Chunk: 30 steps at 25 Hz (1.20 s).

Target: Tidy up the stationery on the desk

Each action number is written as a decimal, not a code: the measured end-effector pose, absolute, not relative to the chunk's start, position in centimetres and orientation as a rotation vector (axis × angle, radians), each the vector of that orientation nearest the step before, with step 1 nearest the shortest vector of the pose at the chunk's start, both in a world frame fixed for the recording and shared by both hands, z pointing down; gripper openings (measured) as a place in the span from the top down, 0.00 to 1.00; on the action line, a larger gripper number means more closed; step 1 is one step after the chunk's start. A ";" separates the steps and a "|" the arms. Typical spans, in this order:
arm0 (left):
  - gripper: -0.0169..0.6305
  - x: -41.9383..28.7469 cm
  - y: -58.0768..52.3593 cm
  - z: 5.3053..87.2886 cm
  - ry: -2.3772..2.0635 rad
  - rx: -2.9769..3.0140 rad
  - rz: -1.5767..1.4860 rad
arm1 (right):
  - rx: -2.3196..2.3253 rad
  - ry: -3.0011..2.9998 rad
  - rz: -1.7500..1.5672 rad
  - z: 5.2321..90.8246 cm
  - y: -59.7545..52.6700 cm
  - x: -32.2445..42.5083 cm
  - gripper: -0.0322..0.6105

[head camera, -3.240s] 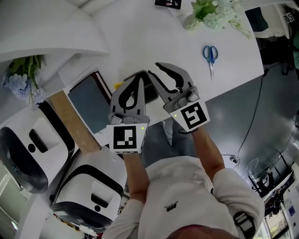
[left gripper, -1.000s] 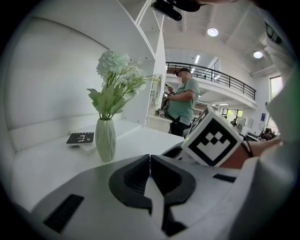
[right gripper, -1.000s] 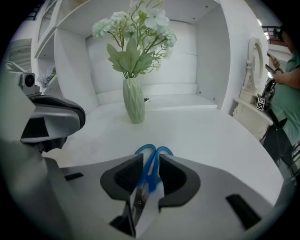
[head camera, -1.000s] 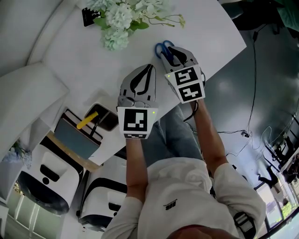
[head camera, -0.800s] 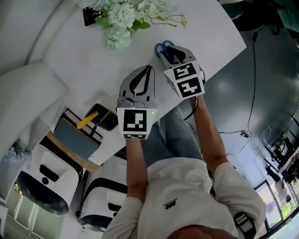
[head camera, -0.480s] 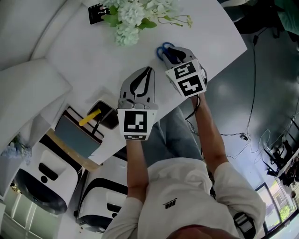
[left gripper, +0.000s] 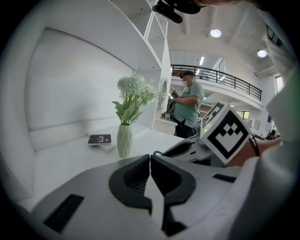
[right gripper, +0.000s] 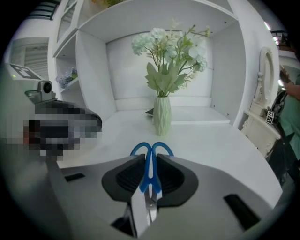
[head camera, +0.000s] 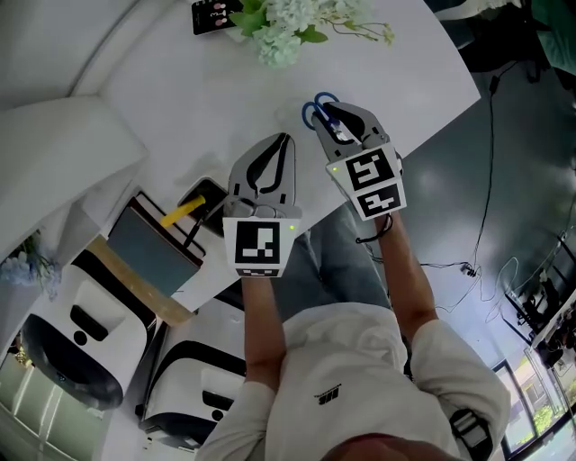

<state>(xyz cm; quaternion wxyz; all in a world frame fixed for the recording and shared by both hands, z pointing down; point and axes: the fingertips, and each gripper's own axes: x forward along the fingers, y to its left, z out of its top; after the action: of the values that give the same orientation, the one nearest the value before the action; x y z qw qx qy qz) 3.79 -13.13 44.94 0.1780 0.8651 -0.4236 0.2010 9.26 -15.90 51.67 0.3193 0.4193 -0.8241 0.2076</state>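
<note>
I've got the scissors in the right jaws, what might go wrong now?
The jaws of the right gripper have just been closing on the blue scissors, gripping only the thin handle shanks, so they may pivot or slip out. The flower vase stands ahead on the desk; a forward swing might tip it.

Head view: right gripper (head camera: pixel 331 112) covers the blades of the scissors (right gripper: pixel 149 171); flowers (head camera: pixel 292 31) at the far edge of the table (head camera: pixel 180 99) cropped; card (head camera: pixel 214 13) print unreadable.

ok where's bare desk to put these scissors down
Bare desk for the scissors lies between the flowers and the left gripper, and again right of the flowers toward the corner. The near left edge is crowded: black container, yellow item.
</note>
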 end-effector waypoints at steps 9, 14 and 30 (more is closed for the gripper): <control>0.97 -1.2 -11.0 42.8 -1.288 2.407 0.539 | 1.075 -2.294 0.466 46.7 -12.9 4.3 0.85; 0.97 -4.3 -9.5 40.9 -1.363 2.388 0.495 | 1.067 -2.363 0.425 43.9 -11.3 1.6 0.85; 0.97 -12.9 -3.7 36.5 -1.501 2.301 0.453 | 0.840 -2.531 0.327 36.5 -4.9 -8.2 0.85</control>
<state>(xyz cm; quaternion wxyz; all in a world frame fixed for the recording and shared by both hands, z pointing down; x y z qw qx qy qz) -12.88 -3.65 36.51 0.1774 0.8133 -0.5305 0.1600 -8.23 -4.94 36.46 0.2255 0.3046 -0.9178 0.1185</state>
